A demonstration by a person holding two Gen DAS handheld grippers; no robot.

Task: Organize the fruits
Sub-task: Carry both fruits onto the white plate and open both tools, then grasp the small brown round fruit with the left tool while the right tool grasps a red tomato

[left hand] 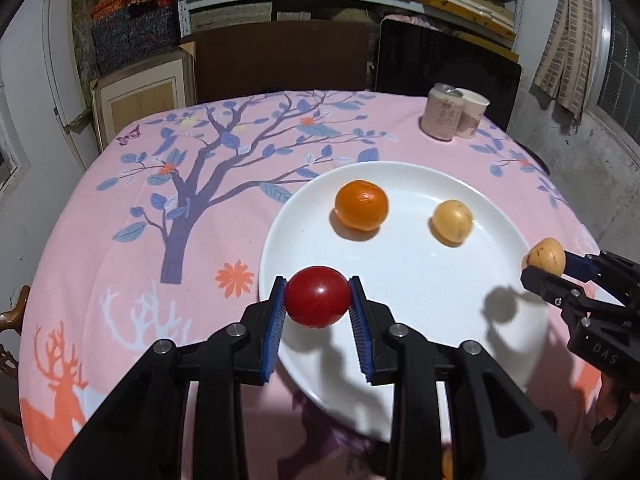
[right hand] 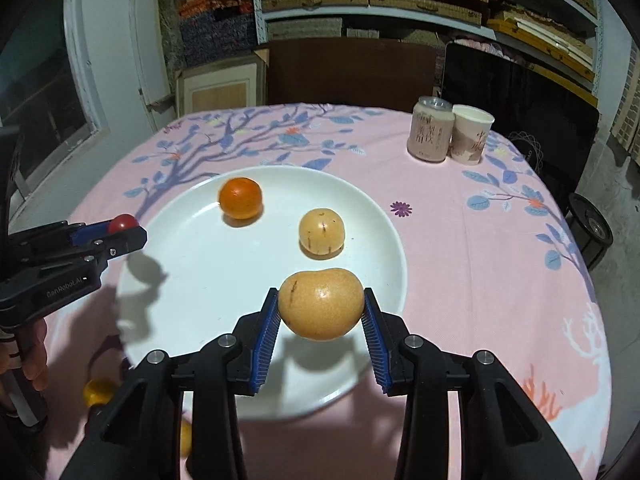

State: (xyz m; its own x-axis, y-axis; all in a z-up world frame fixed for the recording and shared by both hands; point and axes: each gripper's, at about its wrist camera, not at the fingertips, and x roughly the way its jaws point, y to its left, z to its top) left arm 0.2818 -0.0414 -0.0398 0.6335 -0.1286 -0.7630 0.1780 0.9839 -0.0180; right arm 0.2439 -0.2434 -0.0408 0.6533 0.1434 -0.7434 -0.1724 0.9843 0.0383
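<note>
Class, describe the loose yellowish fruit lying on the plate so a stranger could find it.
Find the white plate on the pink tablecloth. Two fruits lie loose on it. Beside the orange sits the yellowish fruit: pale, round, brown-flecked.

The near rim of the white plate (left hand: 400,168) is covered by the left gripper (left hand: 318,300) in the left wrist view. In the right wrist view the right gripper (right hand: 322,312) covers it likewise. Two small yellow fruits (right hand: 98,392) show only in part at the lower left of that view, behind the black arms of the gripper; what kind they are cannot be told. The person's hand (right hand: 34,354) is cut off by the left edge. The print on the pink can (right hand: 430,134) and the paper cup (right hand: 470,136) is too small to read. The surface (left hand: 120,240) runs out of frame at the bottom in both views.
</note>
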